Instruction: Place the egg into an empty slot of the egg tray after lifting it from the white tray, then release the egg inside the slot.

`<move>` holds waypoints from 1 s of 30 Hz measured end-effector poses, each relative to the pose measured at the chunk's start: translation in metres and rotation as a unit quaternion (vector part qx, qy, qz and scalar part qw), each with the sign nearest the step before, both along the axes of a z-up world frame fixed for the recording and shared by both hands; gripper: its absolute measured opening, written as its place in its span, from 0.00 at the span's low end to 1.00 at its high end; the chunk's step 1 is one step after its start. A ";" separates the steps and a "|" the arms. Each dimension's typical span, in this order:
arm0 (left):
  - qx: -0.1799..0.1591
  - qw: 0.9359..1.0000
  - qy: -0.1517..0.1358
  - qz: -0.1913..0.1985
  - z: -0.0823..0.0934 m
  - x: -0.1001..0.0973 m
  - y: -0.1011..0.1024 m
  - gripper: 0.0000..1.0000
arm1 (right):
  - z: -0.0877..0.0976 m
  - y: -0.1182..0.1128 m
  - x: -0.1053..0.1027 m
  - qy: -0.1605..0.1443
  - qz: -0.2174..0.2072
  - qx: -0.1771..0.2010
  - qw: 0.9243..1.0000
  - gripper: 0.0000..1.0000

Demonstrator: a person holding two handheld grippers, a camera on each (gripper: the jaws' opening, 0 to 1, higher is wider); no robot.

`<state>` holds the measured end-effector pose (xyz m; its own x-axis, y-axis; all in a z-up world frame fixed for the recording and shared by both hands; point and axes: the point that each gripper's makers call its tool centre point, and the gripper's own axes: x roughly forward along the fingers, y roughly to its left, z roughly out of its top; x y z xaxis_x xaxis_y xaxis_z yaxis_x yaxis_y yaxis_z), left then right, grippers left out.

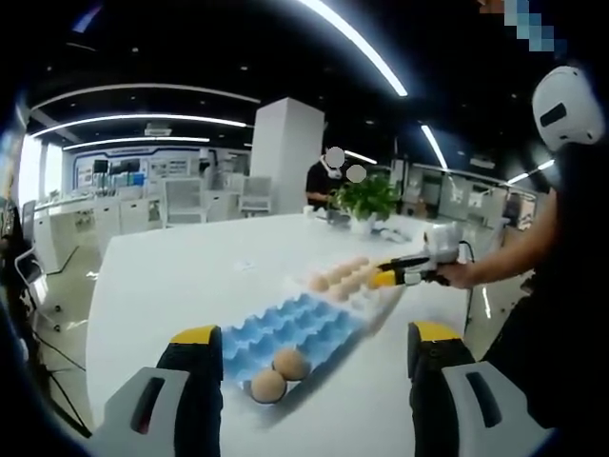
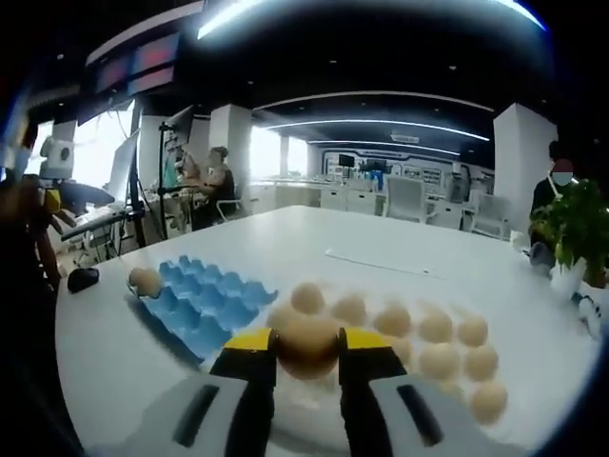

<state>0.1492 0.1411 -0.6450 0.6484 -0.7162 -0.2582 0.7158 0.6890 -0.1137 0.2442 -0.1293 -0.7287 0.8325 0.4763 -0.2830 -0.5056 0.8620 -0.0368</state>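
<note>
The right gripper (image 2: 306, 354) is clamped on a brown egg (image 2: 306, 345) between its yellow-tipped jaws, held just above the white tray (image 2: 314, 419). The left gripper (image 1: 314, 345) is spread wide and holds nothing, hovering near the blue egg tray (image 1: 285, 328). Both trays sit side by side on a white table (image 1: 190, 276). The white tray holds about nine more eggs (image 2: 438, 360). The blue tray holds two eggs (image 1: 279, 374) at one end.
</note>
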 end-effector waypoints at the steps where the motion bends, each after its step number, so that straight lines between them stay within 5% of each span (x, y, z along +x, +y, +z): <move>1: 0.000 1.000 0.000 0.000 0.000 0.000 0.000 0.81 | -0.001 0.004 0.000 0.000 0.005 -0.003 1.000 0.25; 30: -0.002 1.000 0.000 0.009 -0.003 -0.004 0.010 0.81 | 0.003 0.135 -0.015 0.002 0.131 0.028 0.991 0.25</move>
<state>0.1452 0.1507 -0.6481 0.6620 -0.7047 -0.2552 0.7028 0.7019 -0.1154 0.2292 0.0060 -0.7256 0.6778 0.6905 -0.2526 -0.7119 0.7022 0.0092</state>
